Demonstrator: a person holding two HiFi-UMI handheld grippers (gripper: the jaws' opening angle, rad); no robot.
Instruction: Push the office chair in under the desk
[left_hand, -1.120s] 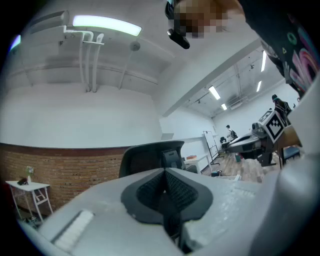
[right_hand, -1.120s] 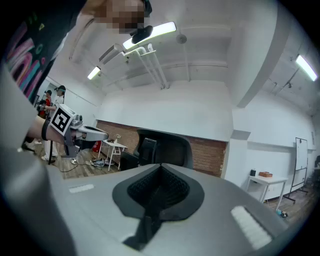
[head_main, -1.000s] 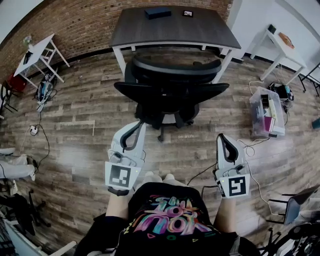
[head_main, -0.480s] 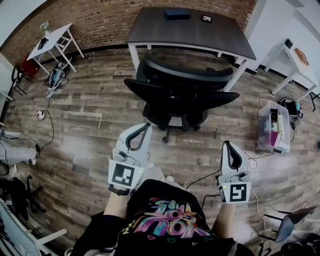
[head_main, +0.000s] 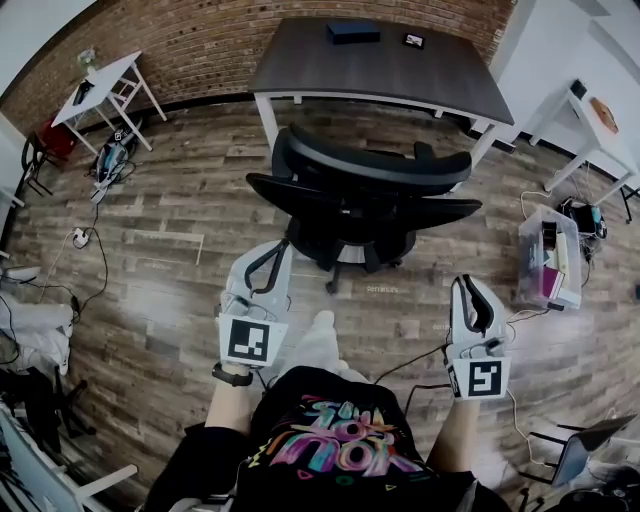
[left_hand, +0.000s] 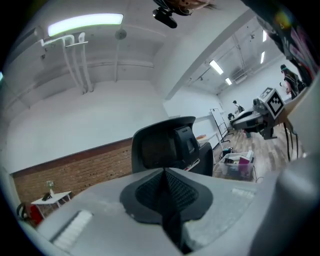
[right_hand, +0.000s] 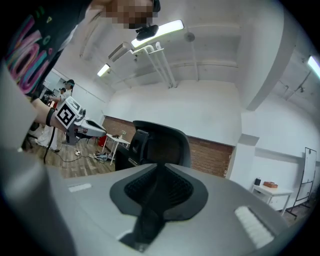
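Note:
A black office chair (head_main: 365, 200) stands on the wood floor with its back toward me, in front of a dark-topped desk (head_main: 390, 65) with white legs. It is not under the desk. My left gripper (head_main: 278, 250) is shut and empty, pointing at the chair's left side from a short way off. My right gripper (head_main: 468, 287) hangs lower to the right, apart from the chair, and its jaws are opening with nothing between them. The left gripper view has the chair back (left_hand: 165, 145) just beyond the closed left gripper (left_hand: 164, 172). In the right gripper view the chair (right_hand: 160, 142) rises past the right gripper (right_hand: 159, 167).
A blue box (head_main: 352, 32) and a small dark item (head_main: 412, 40) lie on the desk. White side tables stand at the left (head_main: 100, 85) and the right (head_main: 590, 110). A clear plastic bin (head_main: 548, 255) sits right of the chair. Cables (head_main: 85, 235) trail over the floor.
Both grippers have drawn a little nearer to the chair. One of the person's legs has stepped forward between them. The chair stays out from the desk.

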